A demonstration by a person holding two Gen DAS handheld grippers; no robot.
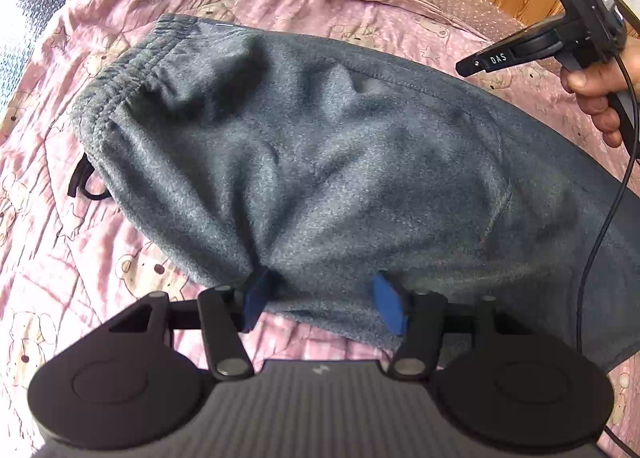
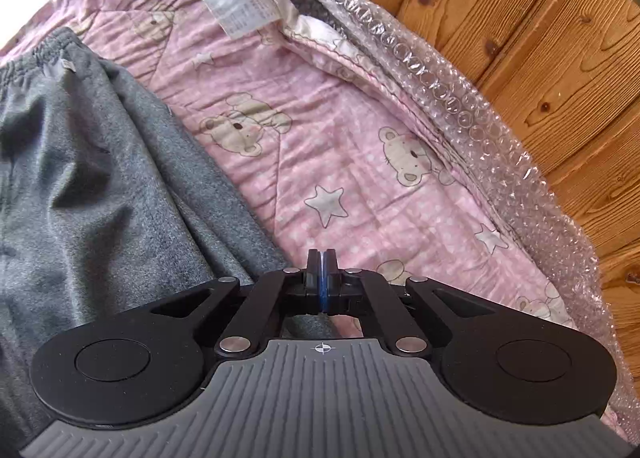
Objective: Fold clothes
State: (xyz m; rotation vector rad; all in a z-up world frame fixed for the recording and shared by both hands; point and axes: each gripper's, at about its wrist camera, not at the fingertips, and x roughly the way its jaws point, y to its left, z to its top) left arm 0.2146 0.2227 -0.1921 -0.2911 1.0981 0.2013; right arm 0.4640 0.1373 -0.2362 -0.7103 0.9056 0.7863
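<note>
lying across the quilt [image 1: 56, 226], the pants [image 1: 320, 146] are stretching waistband-left to legs-right; the left gripper [image 1: 322, 304], jaws spread, is straddling their near edge, while the right gripper [image 2: 322, 278], jaws pressed together and empty, is hanging just beside the far edge.

The grey trousers [image 1: 320, 162] hid the tips of the left gripper [image 1: 322, 304]; their legs ran off the frame's right edge, and a black drawstring [image 1: 82, 182] stayed half tucked beneath the waistband
</note>
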